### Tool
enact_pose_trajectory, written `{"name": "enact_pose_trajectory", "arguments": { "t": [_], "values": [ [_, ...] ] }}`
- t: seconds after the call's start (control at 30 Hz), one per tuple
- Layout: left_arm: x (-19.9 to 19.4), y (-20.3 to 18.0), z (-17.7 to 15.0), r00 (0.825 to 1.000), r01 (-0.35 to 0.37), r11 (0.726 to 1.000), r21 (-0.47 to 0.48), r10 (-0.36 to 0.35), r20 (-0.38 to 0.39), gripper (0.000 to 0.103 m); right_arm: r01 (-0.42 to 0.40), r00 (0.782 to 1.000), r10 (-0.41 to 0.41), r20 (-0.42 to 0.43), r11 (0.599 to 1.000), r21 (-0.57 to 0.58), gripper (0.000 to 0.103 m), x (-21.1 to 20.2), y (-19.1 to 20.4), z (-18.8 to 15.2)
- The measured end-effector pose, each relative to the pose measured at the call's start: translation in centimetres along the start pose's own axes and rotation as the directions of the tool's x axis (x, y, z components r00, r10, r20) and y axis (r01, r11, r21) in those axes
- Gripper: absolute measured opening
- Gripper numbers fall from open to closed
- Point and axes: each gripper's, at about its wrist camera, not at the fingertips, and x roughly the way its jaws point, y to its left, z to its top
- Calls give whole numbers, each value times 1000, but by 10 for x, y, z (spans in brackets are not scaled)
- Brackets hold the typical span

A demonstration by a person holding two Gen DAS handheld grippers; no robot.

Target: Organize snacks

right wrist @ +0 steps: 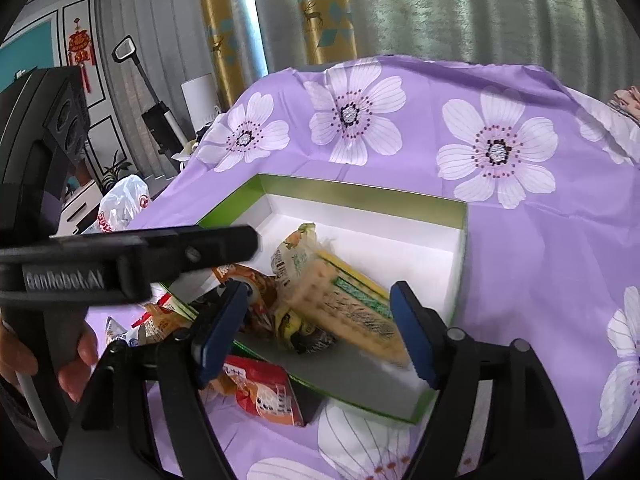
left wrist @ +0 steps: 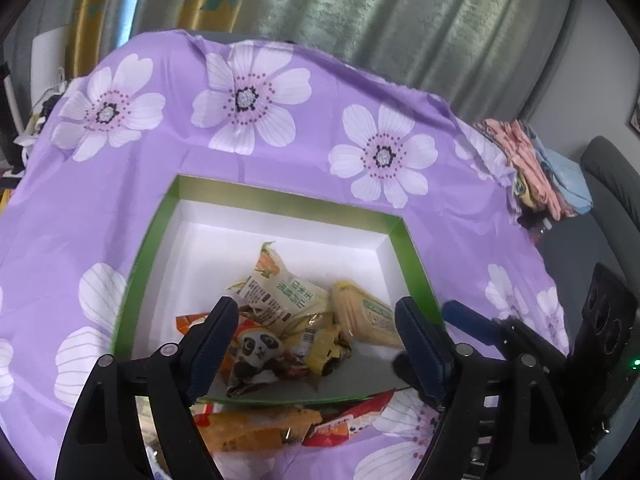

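While the left wrist view looks down over the purple cloth with white flowers (left wrist: 280,168), the left gripper (left wrist: 320,344) hangs with its blue-padded jaws apart and nothing clamped between them, above the near part of the shallow green-rimmed cardboard box with a white inside (left wrist: 288,200). In that box, toward its near edge, lie a cream packet with green print (left wrist: 276,288), a pale yellow corn-cob packet (left wrist: 368,316) whose long axis runs from the middle toward the near right corner, and a panda-printed packet (left wrist: 256,352) directly under the jaws. Outside the near edge, on the cloth, wait an orange wrapped snack (left wrist: 256,428) and a red packet (left wrist: 344,424); they lie below and behind the fingertips, so reaching them would, I judge, mean drawing back toward the person. In the right wrist view, the right gripper (right wrist: 316,332) also stands apart, its pads not pressing anything, with the corn-cob packet (right wrist: 356,316) blurred between them, lying lengthwise along the box's near right side. A red-orange flat pouch (right wrist: 264,392) rests on the cloth just outside the near edge, at the left pad, and the left gripper's black arm (right wrist: 132,256) crosses the left of the picture. Of the two, the left one looks nearer the loose snacks.
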Motion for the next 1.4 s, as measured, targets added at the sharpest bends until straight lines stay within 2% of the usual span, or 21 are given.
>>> {"name": "enact_pose_trajectory", "arguments": {
  "t": [0.1, 0.23, 0.3, 0.33, 0.43, 0.77, 0.97, 1.4],
  "values": [
    [-13, 0, 0, 1000, -2, 1000, -4, 2, 15, 93, 8, 1000, -8, 9, 1000, 10, 82, -11, -1, -3],
    [-33, 1, -4, 1000, -2, 1000, -7, 2, 31, 93, 20, 1000, -20, 10, 1000, 15, 84, -26, -1, -9],
    [-41, 2, -6, 1000, 3, 1000, -12, -2, 30, 93, 25, 1000, -25, 16, 999, 22, 93, -33, -1, -11],
    [-47, 4, -7, 999, 5, 1000, -14, -4, 34, 94, 23, 999, -23, 22, 999, 27, 94, -39, 0, -14],
    [-64, 11, -12, 999, 3, 1000, -29, -1, 48, 99, 22, 1000, -23, 21, 999, 29, 95, -50, 2, -20],
    [-106, 44, -41, 996, -64, 993, -98, 70, 63, 100, 1, 1000, -1, 1, 1000, 25, 96, -70, 17, -38],
    [-113, 67, -64, 994, -98, 981, -165, 106, 37, 100, -25, 999, 26, -27, 1000, 9, 96, -72, 31, -48],
    [-94, 100, -110, 992, -121, 959, -257, 110, -56, 100, -105, 986, 98, -137, 994, -40, 96, -45, 69, -72]
  ]
}}
